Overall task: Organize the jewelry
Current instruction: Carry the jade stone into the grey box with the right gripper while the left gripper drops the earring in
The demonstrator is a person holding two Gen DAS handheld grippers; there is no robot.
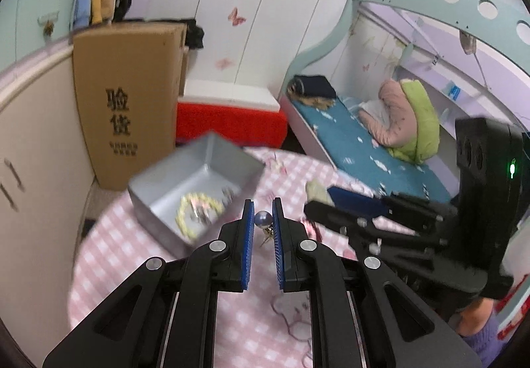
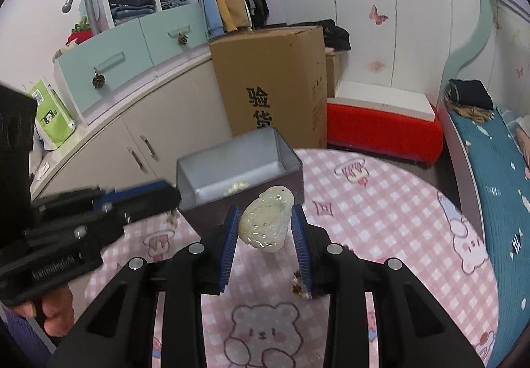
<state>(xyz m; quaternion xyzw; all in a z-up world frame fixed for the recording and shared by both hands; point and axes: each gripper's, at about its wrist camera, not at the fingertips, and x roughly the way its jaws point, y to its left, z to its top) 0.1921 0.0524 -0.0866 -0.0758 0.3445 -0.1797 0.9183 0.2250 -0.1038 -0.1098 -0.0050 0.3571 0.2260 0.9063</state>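
While both our tools hang above the pink checked counter, each has a piece of jewelry pinched in it. Nearest in the left wrist view, the left gripper has its jaws pressed onto a small pearl earring, caught at the very tips; a gold-coloured fitting dangles just below the bead. We judge the tip grip is chosen so the piece can drop cleanly once the jaws part. In the right wrist view, the right gripper pinches a pale carved jade pendant by its two sides, the carving standing roughly upright between the blue pads. A small dark reddish cluster lies on the cloth just beneath the right pad; we cannot tell what it is.

Farther on sits the grey box, open-topped, with a yellowish bead bracelet already lying inside. We read it as the collecting place. Both tools point forward and slightly down toward it, the left one near its rim, the right one just short of its front wall. Neither piece is over the opening yet.
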